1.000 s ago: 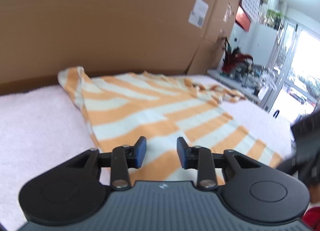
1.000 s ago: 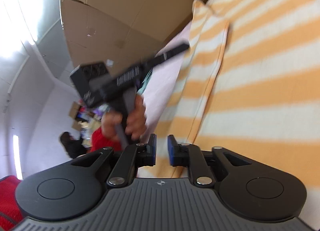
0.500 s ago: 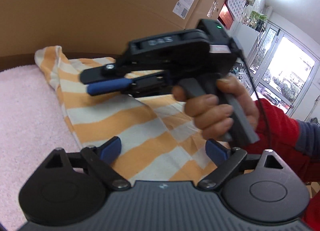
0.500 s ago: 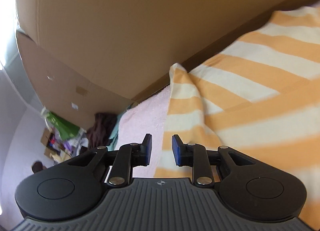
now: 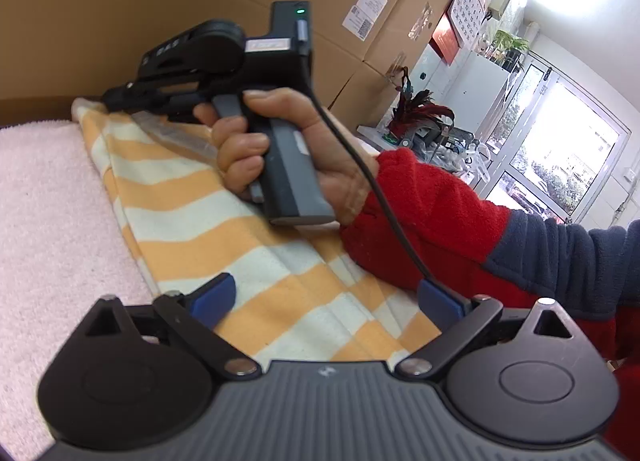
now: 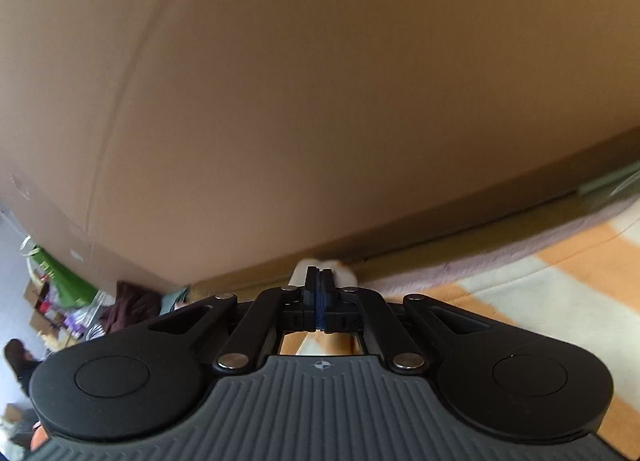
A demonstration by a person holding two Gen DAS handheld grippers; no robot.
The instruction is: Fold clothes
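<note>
Striped orange-and-cream garment [image 5: 224, 221] spread flat on a pink towel-like cover [image 5: 44, 197], big cardboard boxes [image 5: 120, 1] standing right behind its far edge. Left gripper [image 5: 326, 297]: jaws spread wide after just opening, nothing pinched, the cloth lying flat below and between the blue pads [image 5: 214, 295], which do not press on it. Right gripper [image 6: 319, 293]: jaws just closed, pads pressed together at the garment's far corner; a nub of cream and orange fabric pokes out just beyond the tips, and more shows under the linkage, so it reads as pinching that corner, though the bite looks thin. From the left claw's camera, the right hand [image 5: 280, 153] on its grey grip sits ahead and above, red sleeve [image 5: 432, 229] trailing off to the right over the cloth, cable [image 5: 384, 197] hanging toward the left claw's right pad. Judgement: the start of a fold, the corner taken for carrying over. Risks: a shallow pinch on a single edge may slip once the cloth's weight comes on; the box wall just ahead of the right claw leaves little room, so a lift forward would knock it; the sleeve resting on the garment could drag it and wrinkle the flat layer; the dangling cable could snag the left pad; the nearer edge, unheld, may skew the fold.
</note>
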